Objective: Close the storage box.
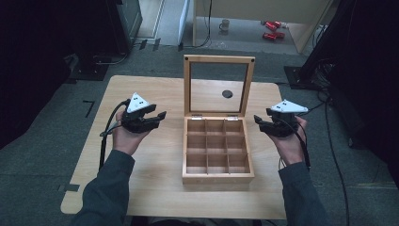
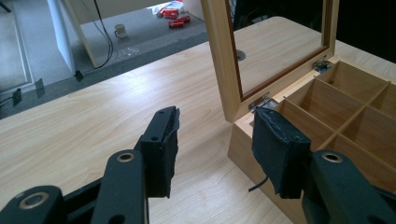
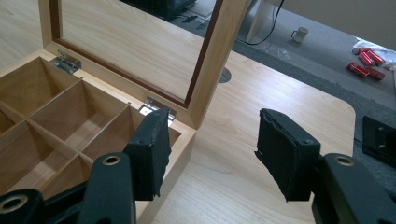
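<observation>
High view: wooden box, nine compartments, glazed lid upright.

The pale wooden worktop carries one open wooden box at its middle. A dark round hole sits far behind it.

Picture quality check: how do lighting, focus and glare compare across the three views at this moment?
High view: dim and soft, dark at the edges, yet the wooden box and both grippers, left and right, stay readable. Left gripper view: brighter; table grain sharp, near jaws slightly soft. Right gripper view: evenly lit; the lid pane shows no glare, and the floor behind is hazier.
</observation>
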`<action>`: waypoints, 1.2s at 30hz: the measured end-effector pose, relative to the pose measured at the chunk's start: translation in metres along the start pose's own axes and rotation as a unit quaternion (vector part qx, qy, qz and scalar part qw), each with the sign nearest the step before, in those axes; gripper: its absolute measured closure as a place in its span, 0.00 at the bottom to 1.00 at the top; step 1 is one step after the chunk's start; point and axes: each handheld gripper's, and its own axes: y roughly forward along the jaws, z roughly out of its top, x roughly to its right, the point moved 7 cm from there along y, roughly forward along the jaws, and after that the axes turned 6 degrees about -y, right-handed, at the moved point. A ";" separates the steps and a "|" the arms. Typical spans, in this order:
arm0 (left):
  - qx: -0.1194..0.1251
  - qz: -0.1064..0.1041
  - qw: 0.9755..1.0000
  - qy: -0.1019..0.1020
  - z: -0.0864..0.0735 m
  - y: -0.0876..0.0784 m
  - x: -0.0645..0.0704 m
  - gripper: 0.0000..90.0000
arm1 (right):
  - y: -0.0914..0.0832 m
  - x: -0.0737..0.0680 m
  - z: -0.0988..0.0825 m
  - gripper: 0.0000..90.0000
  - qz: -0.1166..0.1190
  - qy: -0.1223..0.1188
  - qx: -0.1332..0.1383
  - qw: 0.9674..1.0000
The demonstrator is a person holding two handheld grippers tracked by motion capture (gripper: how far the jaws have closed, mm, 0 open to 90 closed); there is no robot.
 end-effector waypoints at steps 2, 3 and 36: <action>0.000 0.000 1.000 0.004 0.004 0.002 0.001 0.56 | 0.001 0.000 0.002 0.49 0.001 0.000 0.001 1.000; 0.000 0.001 1.000 0.006 0.006 0.003 0.001 0.56 | 0.002 0.001 0.003 0.50 0.002 0.001 0.002 1.000; -0.021 0.003 1.000 -0.020 0.039 0.052 0.001 0.56 | 0.041 0.016 0.032 0.49 0.013 0.004 -0.002 1.000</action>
